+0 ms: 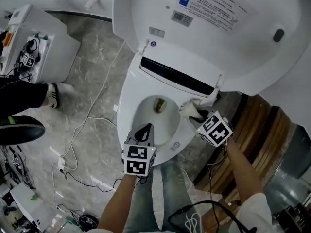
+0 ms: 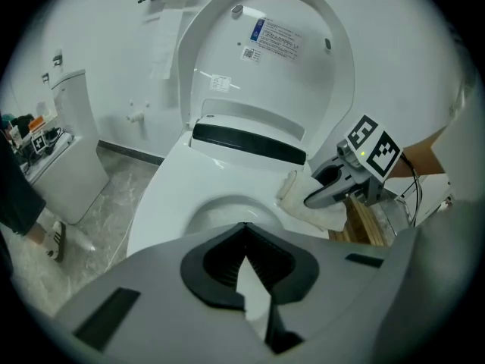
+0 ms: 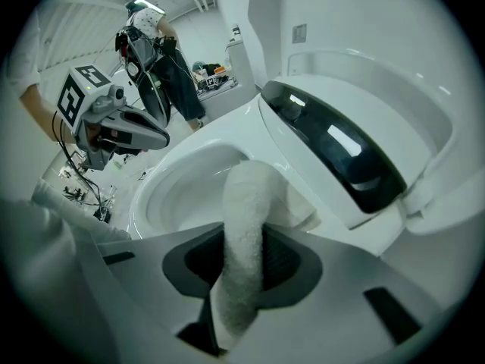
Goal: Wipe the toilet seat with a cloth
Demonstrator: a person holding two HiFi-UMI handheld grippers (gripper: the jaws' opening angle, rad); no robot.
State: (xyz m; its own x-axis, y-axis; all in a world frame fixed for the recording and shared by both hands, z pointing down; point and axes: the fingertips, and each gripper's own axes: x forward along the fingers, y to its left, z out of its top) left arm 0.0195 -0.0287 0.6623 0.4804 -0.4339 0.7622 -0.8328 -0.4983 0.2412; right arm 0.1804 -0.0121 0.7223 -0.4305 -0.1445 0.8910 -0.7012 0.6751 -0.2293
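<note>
The white toilet seat [image 1: 127, 101] rings the bowl, with the lid [image 1: 218, 28] standing up behind it. My right gripper [image 1: 199, 114] is shut on a white cloth [image 1: 190, 109] that lies on the seat's right rear part, near the dark panel [image 1: 177, 76]. In the right gripper view the cloth [image 3: 246, 241] runs up between the jaws onto the seat [image 3: 182, 154]. My left gripper [image 1: 144, 131] hovers over the seat's front edge, shut and empty. In the left gripper view the right gripper [image 2: 311, 198] presses the cloth [image 2: 303, 199] on the seat [image 2: 163, 196].
A second white fixture [image 1: 43, 42] stands at the left on the grey marble floor [image 1: 92, 96]. Cables [image 1: 82, 130] trail across the floor. A person's dark shoe [image 1: 19, 130] is at the left edge. A wooden slatted surface [image 1: 252, 130] lies right of the toilet.
</note>
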